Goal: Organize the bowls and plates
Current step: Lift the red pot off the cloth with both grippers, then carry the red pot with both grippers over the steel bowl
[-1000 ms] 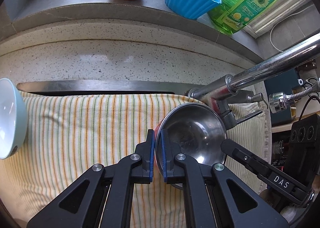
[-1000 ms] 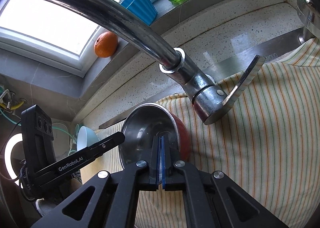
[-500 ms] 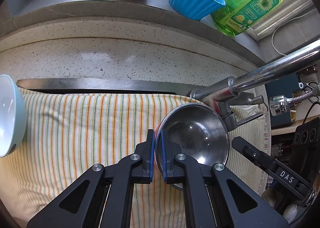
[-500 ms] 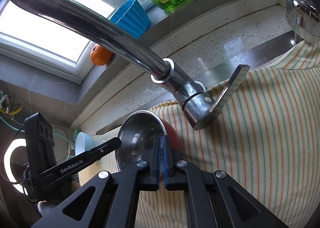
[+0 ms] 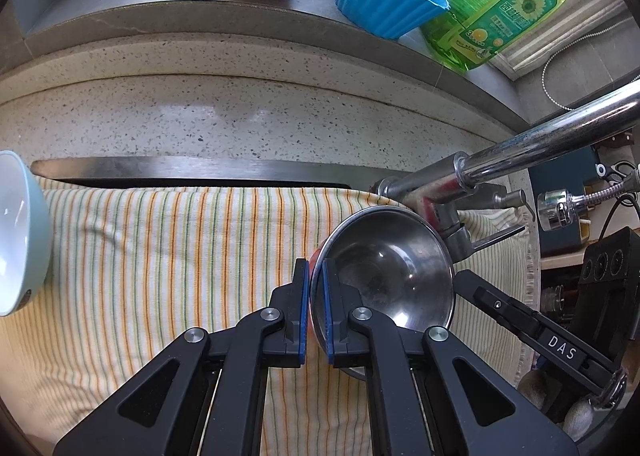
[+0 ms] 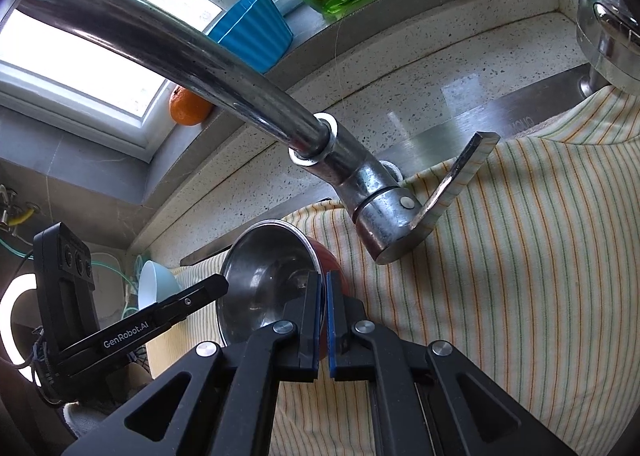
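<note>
Two grippers are meeting at one steel bowl point(image 5: 386, 276) with a red outside, tilted on its side over the striped towel point(image 5: 160, 256) just below the faucet point(image 6: 360, 192). Left gripper point(image 5: 315, 312) is pinching its rim. Right gripper point(image 6: 323, 320) is nearly closed, its pads point(image 6: 331, 332) apparently on the opposite rim. Another pale blue bowl point(image 5: 18, 240) is sitting at the towel's left edge.
</note>
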`<action>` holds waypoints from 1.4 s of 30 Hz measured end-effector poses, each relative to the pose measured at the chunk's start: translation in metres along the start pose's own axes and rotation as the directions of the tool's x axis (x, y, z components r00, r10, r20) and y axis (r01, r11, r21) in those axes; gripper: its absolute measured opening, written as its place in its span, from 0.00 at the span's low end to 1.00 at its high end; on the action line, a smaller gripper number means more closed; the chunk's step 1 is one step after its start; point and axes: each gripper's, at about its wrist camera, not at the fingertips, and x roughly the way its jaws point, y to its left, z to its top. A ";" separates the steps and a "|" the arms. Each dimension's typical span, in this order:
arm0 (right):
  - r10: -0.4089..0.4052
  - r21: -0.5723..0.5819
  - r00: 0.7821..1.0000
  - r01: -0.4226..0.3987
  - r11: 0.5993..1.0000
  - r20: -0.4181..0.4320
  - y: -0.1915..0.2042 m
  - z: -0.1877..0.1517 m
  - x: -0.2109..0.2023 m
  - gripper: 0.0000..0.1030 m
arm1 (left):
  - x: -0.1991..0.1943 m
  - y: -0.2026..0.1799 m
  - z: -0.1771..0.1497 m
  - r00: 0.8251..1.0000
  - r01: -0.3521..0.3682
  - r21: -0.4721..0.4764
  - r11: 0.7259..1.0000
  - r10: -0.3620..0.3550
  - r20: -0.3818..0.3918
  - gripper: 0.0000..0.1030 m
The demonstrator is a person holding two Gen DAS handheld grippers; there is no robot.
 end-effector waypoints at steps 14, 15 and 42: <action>-0.026 -0.036 0.999 0.025 0.999 -0.037 0.006 0.001 0.013 0.09 | 0.003 0.001 0.000 1.000 0.004 0.003 1.000 -0.004 -0.008 0.05; -0.023 -0.034 0.999 0.021 0.999 -0.040 0.006 0.001 0.014 0.08 | 0.003 0.001 0.000 1.000 0.003 0.006 1.000 -0.003 -0.006 0.05; 0.010 -0.092 1.000 -0.013 0.996 -0.025 0.049 -0.026 -0.015 0.07 | -0.053 0.015 -0.027 0.997 0.012 -0.014 1.000 -0.011 0.076 0.05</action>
